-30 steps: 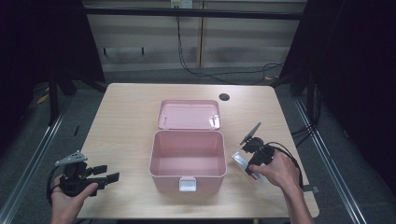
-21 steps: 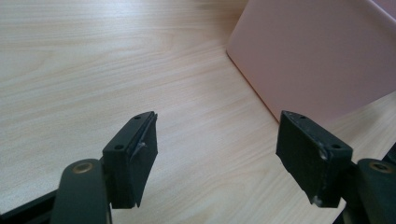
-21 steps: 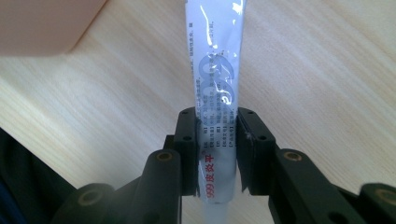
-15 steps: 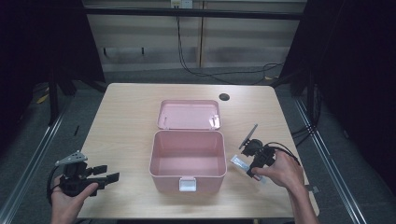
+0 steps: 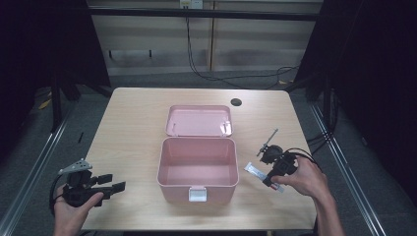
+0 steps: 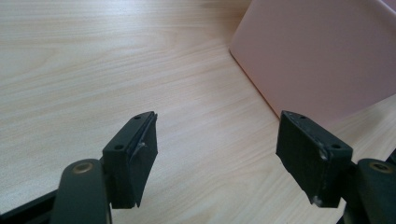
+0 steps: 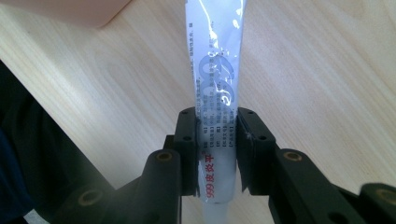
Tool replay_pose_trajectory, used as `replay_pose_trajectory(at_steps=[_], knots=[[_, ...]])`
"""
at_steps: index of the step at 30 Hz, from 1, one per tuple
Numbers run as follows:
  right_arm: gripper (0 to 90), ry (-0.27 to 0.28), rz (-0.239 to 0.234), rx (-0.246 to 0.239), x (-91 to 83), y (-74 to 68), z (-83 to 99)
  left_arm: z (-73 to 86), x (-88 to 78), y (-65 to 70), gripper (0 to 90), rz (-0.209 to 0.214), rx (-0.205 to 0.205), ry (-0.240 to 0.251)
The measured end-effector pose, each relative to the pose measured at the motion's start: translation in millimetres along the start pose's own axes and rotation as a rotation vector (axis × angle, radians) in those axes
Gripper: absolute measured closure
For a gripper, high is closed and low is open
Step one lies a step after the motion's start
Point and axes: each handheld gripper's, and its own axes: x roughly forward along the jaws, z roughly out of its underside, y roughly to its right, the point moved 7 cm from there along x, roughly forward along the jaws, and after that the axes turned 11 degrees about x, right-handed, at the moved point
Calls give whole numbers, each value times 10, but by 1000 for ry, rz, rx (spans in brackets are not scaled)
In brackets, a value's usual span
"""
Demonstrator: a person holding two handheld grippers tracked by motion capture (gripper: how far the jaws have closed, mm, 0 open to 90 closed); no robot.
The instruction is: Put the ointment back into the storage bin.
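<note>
Pale wood table (image 5: 133, 123): my right gripper (image 7: 215, 140) clamps a white ointment tube (image 7: 215, 79), just right of the open pink box (image 5: 197, 169). My left gripper (image 6: 217, 154) gapes empty, that box ahead.

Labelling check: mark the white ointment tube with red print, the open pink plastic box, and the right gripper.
White ointment tube (image 7: 215, 70), right gripper view, printed body.
Open pink plastic box (image 5: 196, 184), high view, front wall.
Right gripper (image 7: 215, 149), right gripper view, between its fingertips.
</note>
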Motion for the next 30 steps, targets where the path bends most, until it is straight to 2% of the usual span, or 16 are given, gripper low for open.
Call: replay_pose_trajectory(at_steps=[3,4,7,8,15,17,19,30], knots=[[713,-4,-4,-7,-11,4,6,2,4,0,292,0,-1,-2],[713,-21,14,-25,-23,26,11,0,4,-2,292,1,2,-2],[713,-31,20,-36,-36,35,10,0,5,-2,292,2,2,-2],[713,-52,28,-45,-73,33,11,-1,5,-1,292,3,0,-2],[713,-53,41,-68,-180,29,-1,0,-3,2,292,2,1,0],[712,-61,21,-84,-224,10,6,-1,0,3,292,2,0,1],[713,-49,13,-77,-255,13,3,-1,2,5,292,4,0,0],[712,-44,13,-112,-382,18,13,0,4,5,292,3,6,-3]])
